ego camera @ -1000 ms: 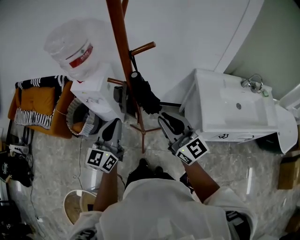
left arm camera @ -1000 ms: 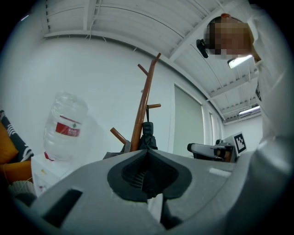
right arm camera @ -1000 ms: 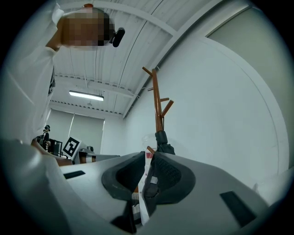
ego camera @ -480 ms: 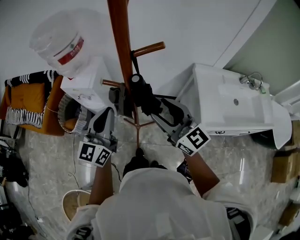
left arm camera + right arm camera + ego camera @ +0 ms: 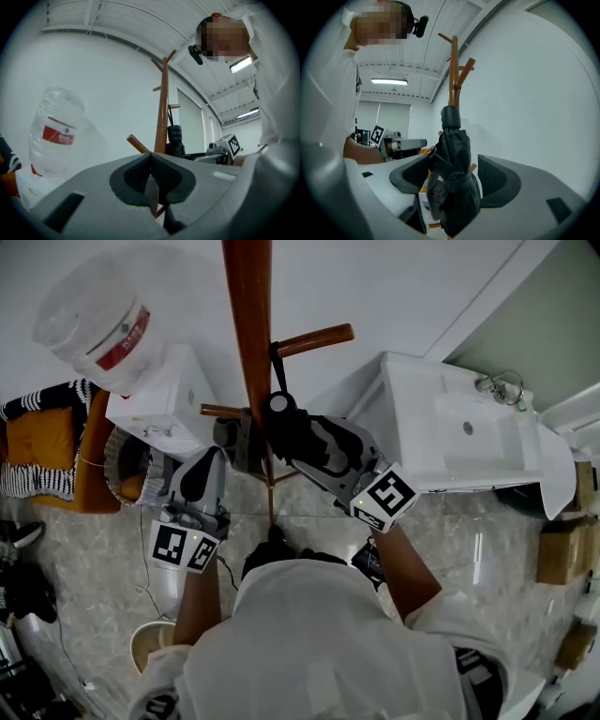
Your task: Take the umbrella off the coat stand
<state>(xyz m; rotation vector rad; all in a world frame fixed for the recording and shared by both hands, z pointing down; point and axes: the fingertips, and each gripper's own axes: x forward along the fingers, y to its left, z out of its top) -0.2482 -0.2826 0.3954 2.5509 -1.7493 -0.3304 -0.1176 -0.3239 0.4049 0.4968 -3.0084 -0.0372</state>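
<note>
A folded black umbrella (image 5: 281, 421) hangs by its strap from a peg of the brown wooden coat stand (image 5: 246, 324). My right gripper (image 5: 298, 448) reaches in level from the right. Its jaws are opening, and the umbrella (image 5: 452, 154) stands between the pads (image 5: 499, 180) with a gap on the right side. My left gripper (image 5: 208, 463) hangs left of the pole, shut on nothing. In the left gripper view its pads (image 5: 161, 176) meet in front of the stand (image 5: 163, 108) and the umbrella (image 5: 176, 140).
A water dispenser with a clear bottle (image 5: 89, 320) stands left of the stand, with a woven basket (image 5: 131, 474) and an orange-cushioned chair (image 5: 37, 442) beside it. A white sink cabinet (image 5: 469, 446) fills the right. Cardboard boxes (image 5: 562, 549) sit at the far right.
My right gripper has moved up and left to the umbrella, and its jaws have spread around it. The left gripper drifted a little left and stays shut.
</note>
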